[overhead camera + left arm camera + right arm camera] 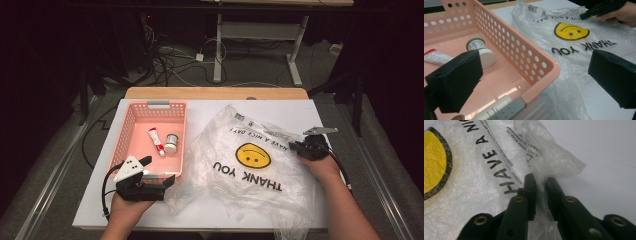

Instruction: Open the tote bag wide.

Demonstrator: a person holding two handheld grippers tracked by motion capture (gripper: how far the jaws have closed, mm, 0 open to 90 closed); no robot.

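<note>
1. Jaws of your right hand-held gripper (540,182) are clamped on the plastic bag's (250,165) top edge; lift gently.
2. Your left hand-held gripper (534,75) stands apart, straddling the pink basket's (544,75) corner.
3. Bag lies flat on the desk (300,110).

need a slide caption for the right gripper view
Right tool shut on a crumpled edge of the clear plastic bag printed "HAVE A NICE DAY", on the white table.

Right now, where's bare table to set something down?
Bare strips: far right corner of the table beyond the plastic bag, and the near edge in front of it. Crowded: left side, with the pink basket and left gripper.
</note>
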